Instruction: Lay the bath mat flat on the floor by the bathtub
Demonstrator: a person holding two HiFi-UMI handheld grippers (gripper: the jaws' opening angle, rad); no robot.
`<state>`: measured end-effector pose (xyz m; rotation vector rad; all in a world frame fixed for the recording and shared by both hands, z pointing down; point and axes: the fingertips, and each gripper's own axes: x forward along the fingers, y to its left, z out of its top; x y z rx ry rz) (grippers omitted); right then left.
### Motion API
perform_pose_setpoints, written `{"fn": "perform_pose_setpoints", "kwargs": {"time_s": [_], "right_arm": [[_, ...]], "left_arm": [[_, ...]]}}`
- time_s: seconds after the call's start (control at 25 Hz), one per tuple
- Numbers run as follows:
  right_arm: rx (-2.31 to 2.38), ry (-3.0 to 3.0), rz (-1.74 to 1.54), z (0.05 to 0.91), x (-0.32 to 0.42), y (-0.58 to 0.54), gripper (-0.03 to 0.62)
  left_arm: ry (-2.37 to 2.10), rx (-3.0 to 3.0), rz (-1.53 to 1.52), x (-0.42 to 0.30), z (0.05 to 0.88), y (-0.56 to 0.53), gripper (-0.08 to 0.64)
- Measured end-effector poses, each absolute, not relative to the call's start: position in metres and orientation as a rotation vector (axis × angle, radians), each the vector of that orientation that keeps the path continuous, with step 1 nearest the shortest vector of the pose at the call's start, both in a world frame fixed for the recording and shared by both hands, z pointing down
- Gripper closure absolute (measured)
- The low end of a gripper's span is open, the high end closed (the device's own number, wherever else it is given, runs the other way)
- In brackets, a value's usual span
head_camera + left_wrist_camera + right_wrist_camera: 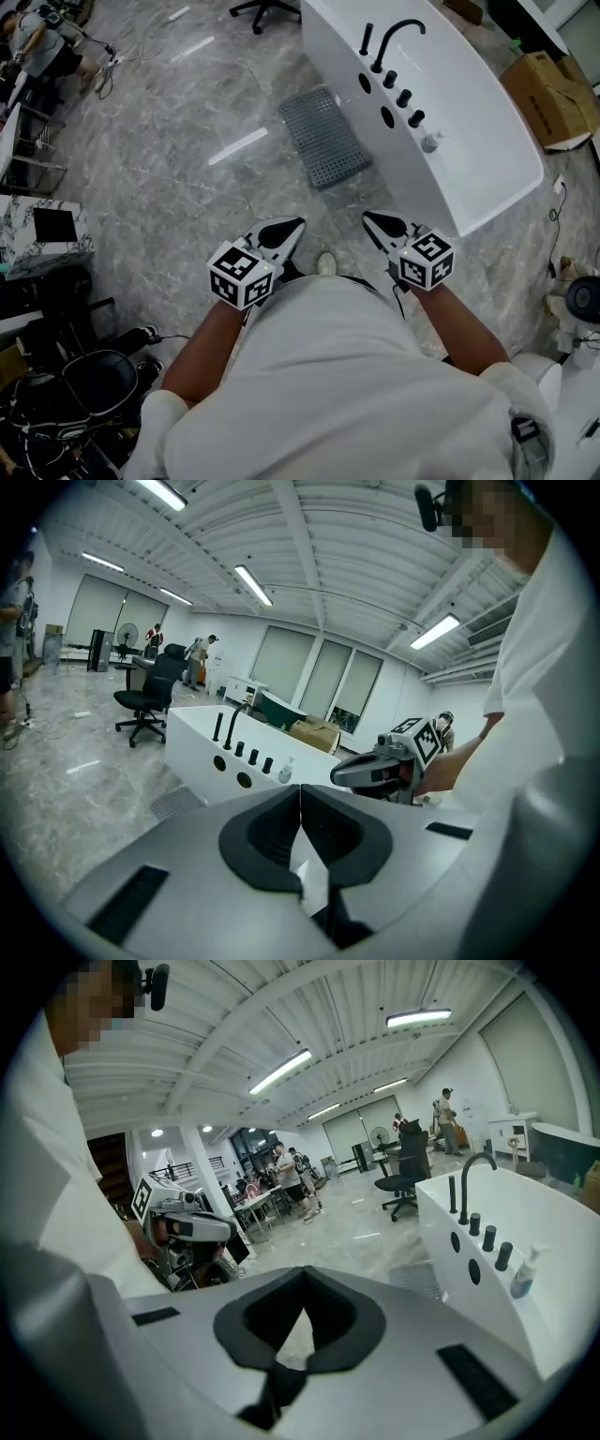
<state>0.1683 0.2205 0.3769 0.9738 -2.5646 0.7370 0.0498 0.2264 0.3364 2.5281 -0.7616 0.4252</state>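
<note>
one bath mat (323,138) beside one bathtub (487,141); left gripper (295,225), right gripper (369,218) both closed, empty

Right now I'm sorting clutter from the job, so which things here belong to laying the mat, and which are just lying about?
Job:
- mat, flat beside the tub
- left tool, shut, empty
- right tool, shut, empty

Lying about:
- box
- chair
- bottle on the tub's rim
</note>
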Motion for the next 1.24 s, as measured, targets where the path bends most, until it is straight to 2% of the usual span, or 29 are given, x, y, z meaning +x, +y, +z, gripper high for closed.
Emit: {"fn": "perform_pose_setpoints", "kwargs": {"time_s": [1.24], "right_arm": [[0.967, -2.603, 0.709, 0.382, 0.175, 0.217, 0.584]], "left_arm": [[-0.748, 2.518, 0.462, 0.072, 0.345, 0.219, 0.541]]}}
